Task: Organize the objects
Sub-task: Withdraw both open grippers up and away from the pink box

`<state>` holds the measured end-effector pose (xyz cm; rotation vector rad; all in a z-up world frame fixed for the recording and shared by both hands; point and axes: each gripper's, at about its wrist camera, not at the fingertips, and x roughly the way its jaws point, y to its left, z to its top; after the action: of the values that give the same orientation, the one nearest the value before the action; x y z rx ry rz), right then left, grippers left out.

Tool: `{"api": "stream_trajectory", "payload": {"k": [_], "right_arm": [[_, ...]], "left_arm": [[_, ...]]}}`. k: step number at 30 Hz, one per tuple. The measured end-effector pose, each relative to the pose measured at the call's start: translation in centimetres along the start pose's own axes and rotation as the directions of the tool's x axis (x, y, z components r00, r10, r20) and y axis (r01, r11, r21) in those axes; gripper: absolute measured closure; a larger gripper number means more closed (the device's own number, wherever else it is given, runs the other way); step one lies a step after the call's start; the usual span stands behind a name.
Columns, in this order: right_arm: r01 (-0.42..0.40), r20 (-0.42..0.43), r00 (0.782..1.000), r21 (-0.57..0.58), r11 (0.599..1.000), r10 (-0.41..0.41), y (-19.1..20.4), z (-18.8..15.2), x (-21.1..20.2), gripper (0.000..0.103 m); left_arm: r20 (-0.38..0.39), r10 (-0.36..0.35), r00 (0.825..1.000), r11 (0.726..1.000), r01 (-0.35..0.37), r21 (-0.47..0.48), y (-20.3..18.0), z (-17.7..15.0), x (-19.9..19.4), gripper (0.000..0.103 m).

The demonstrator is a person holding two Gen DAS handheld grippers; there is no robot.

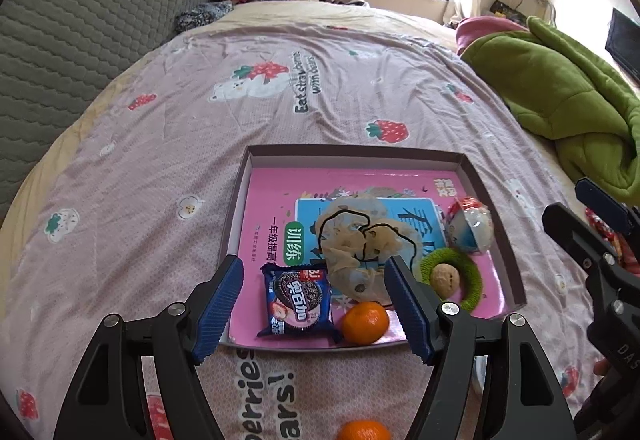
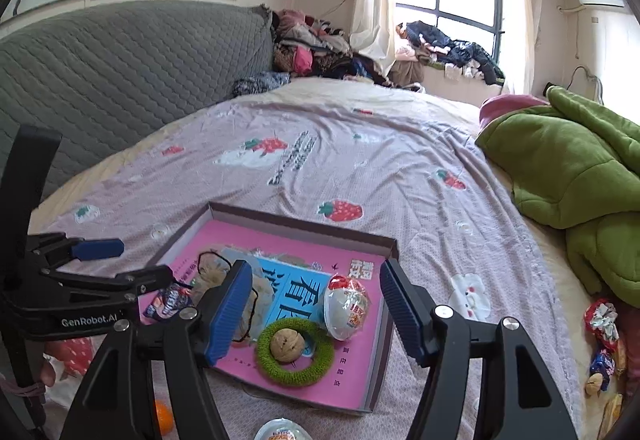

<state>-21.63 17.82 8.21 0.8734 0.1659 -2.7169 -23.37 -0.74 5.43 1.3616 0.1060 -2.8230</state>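
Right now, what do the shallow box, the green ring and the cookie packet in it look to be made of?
Shallow box: thin cardboard by the look, matte, with folded walls and a pale inner face.
Green ring: fuzzy, matte, probably yarn or plush; a walnut sits in its hole.
Cookie packet: glossy printed plastic film, crimped at its ends.

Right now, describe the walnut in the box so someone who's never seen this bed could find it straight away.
On the pink strawberry sheet lies a shallow box lined with a pink book. In its near right corner sits a fuzzy green ring, beside a foil-topped egg. The walnut rests inside that ring: small, tan, wrinkled, the only thing encircled.
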Motion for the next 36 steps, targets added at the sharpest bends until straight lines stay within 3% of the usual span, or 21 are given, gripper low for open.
{"api": "stream_trajectory", "payload": {"k": [19,36], "right_arm": [[-0.046,0.117,0.992,0.005,0.999,0.045,1.6,-0.1,-8.1,0.032],[-0.094,0.095,0.991,0.016,0.995,0.092,1.7,-2.7,-9.9,0.032]], "left_arm": [[0.068,-0.059,0.996,0.998,0.058,0.020,-1.3,-2.6,-6.2,0.029],[0.073,-0.075,0.995,0.997,0.072,0.037,-1.5,-5.5,-8.8,0.029]]}}
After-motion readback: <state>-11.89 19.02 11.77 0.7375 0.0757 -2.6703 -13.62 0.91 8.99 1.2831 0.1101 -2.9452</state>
